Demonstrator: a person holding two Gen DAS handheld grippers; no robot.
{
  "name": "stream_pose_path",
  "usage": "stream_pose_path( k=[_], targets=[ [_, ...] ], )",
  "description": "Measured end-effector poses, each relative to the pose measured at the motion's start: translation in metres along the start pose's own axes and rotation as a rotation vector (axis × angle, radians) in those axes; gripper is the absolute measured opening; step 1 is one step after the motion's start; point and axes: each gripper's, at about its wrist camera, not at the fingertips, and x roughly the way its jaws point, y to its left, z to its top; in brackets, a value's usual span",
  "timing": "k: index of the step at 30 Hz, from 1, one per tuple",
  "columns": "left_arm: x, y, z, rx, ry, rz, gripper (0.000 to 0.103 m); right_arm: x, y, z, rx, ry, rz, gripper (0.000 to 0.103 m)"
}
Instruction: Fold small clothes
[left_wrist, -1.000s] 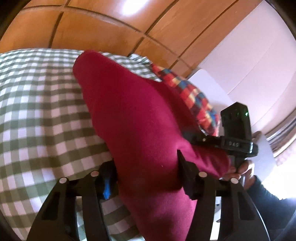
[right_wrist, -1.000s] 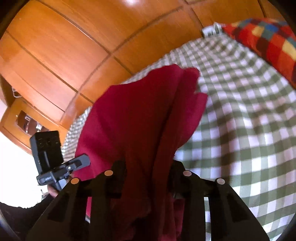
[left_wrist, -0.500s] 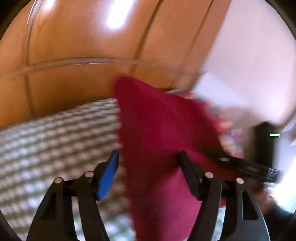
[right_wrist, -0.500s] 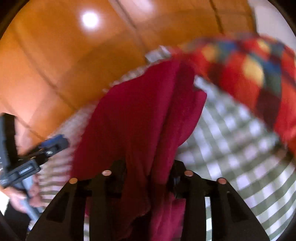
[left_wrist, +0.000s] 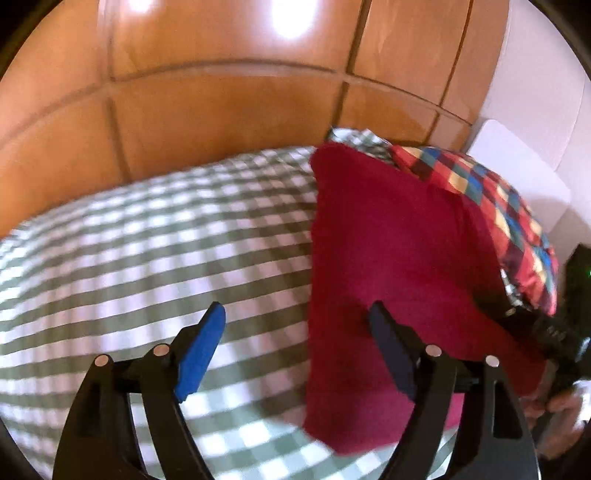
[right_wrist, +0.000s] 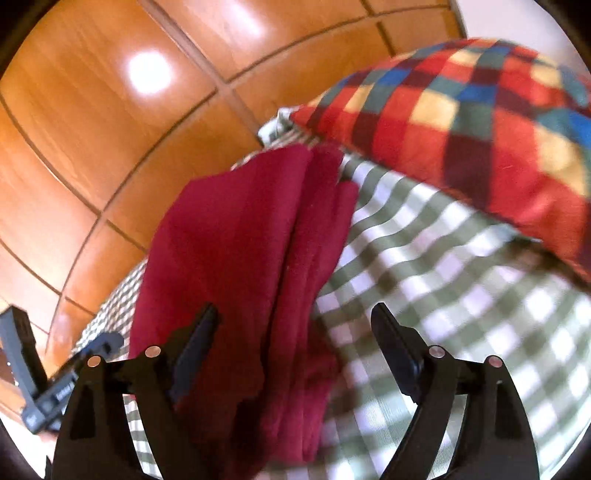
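Cloth came first: the red garment (left_wrist: 388, 258) lay folded on the green-checked bedspread (left_wrist: 147, 240), a long strip with its layered edges showing in the right wrist view (right_wrist: 251, 258). Its far end reached toward the patchwork pillow (right_wrist: 461, 122), which sat on the bedspread just beyond it.

Your left gripper (left_wrist: 297, 325) had its fingers spread wide and the jaws were opening. The blue-padded finger (left_wrist: 201, 350) stood over bare checked fabric, and the other finger crossed in front of the garment's near left edge; nothing was pinched, though the blur leaves it unclear whether that finger brushed the cloth.

Your right gripper (right_wrist: 293, 325) was likewise spread, jaws opening, with the garment's near end lying between the fingers toward the left one and not squeezed by either. In the left wrist view that gripper (left_wrist: 554, 328) showed at the right edge beside the garment, with your hand (left_wrist: 561, 410) blurred below it. The left gripper appeared at the lower left of the right wrist view (right_wrist: 48, 387). Glossy wooden panelling (left_wrist: 221, 110) rose behind the bed.
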Motion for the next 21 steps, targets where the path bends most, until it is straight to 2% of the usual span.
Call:
stream_pose_path(
  k=[1,5,9,12,15,21],
  targets=[
    [-0.002,0.000,-0.003,0.001,-0.004,0.010,0.087,-0.006,0.001,-0.001,-0.007,-0.009,-0.018,0.085],
    [-0.025,-0.008,-0.022,0.010,-0.020,0.079,0.090,-0.036,0.019,-0.021,-0.050,-0.047,-0.102,0.090],
    [-0.049,-0.018,-0.044,0.011,-0.050,0.114,0.094,-0.056,0.042,-0.053,-0.111,-0.081,-0.184,0.096],
    [-0.065,-0.022,-0.056,0.011,-0.076,0.116,0.100,-0.059,0.061,-0.076,-0.175,-0.096,-0.226,0.097],
    [-0.080,-0.026,-0.068,0.010,-0.096,0.123,0.100,-0.058,0.075,-0.093,-0.222,-0.112,-0.270,0.097],
    [-0.102,-0.024,-0.085,-0.010,-0.115,0.124,0.101,-0.064,0.082,-0.109,-0.204,-0.130,-0.329,0.099]
  ],
)
